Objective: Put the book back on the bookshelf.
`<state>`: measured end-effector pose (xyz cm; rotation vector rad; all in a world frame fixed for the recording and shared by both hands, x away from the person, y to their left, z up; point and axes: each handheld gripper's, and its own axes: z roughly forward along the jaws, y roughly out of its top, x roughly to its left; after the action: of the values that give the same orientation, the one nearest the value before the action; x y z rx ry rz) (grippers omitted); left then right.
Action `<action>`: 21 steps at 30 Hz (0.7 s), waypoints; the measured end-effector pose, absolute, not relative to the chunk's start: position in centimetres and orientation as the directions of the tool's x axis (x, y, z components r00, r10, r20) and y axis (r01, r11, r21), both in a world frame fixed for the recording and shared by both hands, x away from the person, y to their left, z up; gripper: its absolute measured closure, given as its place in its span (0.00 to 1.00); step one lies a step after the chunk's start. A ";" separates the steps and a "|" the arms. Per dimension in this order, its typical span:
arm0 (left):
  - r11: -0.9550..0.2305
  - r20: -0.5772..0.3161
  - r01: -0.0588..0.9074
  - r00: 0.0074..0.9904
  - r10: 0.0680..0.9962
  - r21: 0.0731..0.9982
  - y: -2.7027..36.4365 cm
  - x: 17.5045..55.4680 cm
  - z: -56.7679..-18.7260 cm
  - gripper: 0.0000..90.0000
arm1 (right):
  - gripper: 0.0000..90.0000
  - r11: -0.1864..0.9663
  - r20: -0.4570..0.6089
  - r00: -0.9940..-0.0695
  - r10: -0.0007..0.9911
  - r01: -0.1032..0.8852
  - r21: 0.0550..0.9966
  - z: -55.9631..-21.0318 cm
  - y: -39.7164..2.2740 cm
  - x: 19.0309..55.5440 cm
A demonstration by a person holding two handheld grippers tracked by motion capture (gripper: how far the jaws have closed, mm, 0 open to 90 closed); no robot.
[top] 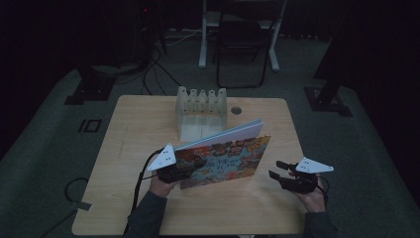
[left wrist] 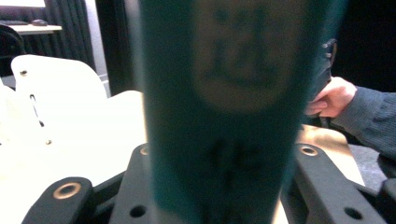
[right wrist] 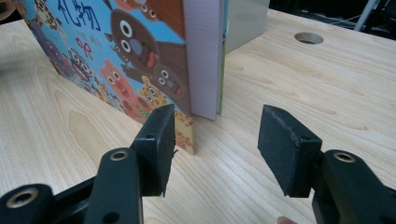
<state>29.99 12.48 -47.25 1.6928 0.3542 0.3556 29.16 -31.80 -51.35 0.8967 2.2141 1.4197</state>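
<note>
I have the left gripper [top: 184, 169] clamped on the spine end of the picture book [top: 225, 158]: in the left gripper view the teal spine [left wrist: 224, 116] sits between both jaws, blurred, with dark characters on it I can't read. No earlier look, so grip state is from that view.

Book position: standing on its lower edge, roughly mid-bench, slightly toward the near edge, tilted with its far end rising toward the bench's right edge. Pages fan open a little at the top.

Cover writing: the right gripper view shows blue characters at the cover's top, looks like "礼物", over cartoon animal faces [right wrist: 135, 51] on a blue ground. No brand legible.

Right gripper [top: 276, 170] is open, jaws apart with nothing between them, near the bench's near right corner, just beside the book's free end, not touching. Its view looks at the page block edge [right wrist: 203, 60].

Clear plastic rack [top: 201, 113] stands behind the book, near the far edge. Round cable hole [top: 236, 110] just to its right.
</note>
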 end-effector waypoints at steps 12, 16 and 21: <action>-0.141 0.054 0.011 0.890 0.453 0.990 11.7 29.3 -47.5 0.85 | 0.51 0.292 0.039 -0.732 0.681 0.320 0.901 -51.5 -31.9 29.1; -0.134 0.036 0.026 0.896 0.443 0.991 11.5 29.5 -47.7 0.78 | 0.51 0.290 0.041 -0.730 0.683 0.323 0.901 -51.6 -31.9 29.1; -0.101 0.002 0.047 0.898 0.439 0.994 11.5 29.8 -48.2 0.72 | 0.51 0.290 0.046 -0.726 0.686 0.330 0.898 -51.9 -32.1 29.1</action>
<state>29.77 11.50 -48.20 1.6509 0.3803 0.3428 29.13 -32.09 -51.92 0.9176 2.2161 1.4138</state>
